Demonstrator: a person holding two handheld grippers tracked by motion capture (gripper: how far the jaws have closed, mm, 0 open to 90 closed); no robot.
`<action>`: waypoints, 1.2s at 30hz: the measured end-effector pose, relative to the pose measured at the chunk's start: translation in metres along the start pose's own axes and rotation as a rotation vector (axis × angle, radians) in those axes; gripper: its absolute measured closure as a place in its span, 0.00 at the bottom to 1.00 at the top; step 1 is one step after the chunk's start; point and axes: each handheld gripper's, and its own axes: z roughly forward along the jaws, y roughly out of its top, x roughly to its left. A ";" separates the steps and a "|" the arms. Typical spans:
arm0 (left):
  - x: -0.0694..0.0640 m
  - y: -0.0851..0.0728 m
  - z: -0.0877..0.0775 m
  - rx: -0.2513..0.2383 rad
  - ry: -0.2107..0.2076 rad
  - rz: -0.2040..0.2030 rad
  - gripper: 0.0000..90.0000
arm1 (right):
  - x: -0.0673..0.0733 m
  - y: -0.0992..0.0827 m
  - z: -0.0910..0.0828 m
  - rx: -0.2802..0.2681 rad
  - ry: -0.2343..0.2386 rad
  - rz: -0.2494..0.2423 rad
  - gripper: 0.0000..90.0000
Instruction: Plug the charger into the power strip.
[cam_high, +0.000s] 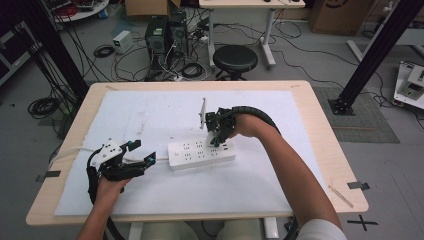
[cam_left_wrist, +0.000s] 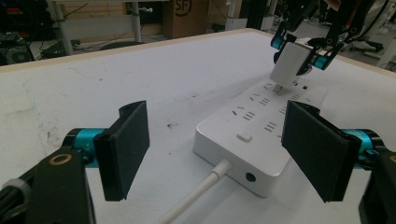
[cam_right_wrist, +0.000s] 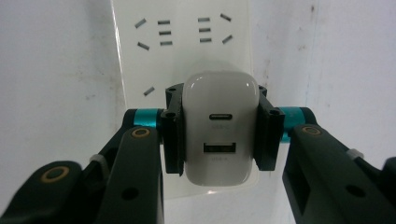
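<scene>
The right claw (cam_right_wrist: 218, 133) is gripping the white charger (cam_right_wrist: 220, 128) over the power strip (cam_high: 201, 153), so aligning prongs squarely matters, while the left claw (cam_left_wrist: 219, 154) is gaping open beside the strip's cord end.

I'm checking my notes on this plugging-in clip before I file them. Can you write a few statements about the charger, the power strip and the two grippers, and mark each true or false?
1. The right gripper is clamped on a white charger. True.
2. The charger's prongs are fully seated in the power strip. False: in the left gripper view the prongs show between charger and strip, so it is not pushed home.
3. The left gripper is shut on the strip's cable. False: its jaws stand wide open, holding nothing.
4. The charger's exposed face has two ports. True.
5. The strip lies on a white sheet over the table. True.
</scene>
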 end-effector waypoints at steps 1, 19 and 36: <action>0.000 0.000 0.000 0.000 0.000 -0.002 0.26 | -0.001 0.002 0.000 0.008 0.001 -0.006 0.70; 0.000 0.002 0.000 0.000 0.000 -0.011 0.26 | -0.002 0.020 0.005 0.100 0.009 -0.047 0.71; 0.003 0.002 0.003 0.007 -0.007 -0.016 0.26 | -0.002 0.022 0.012 0.124 0.013 -0.022 0.70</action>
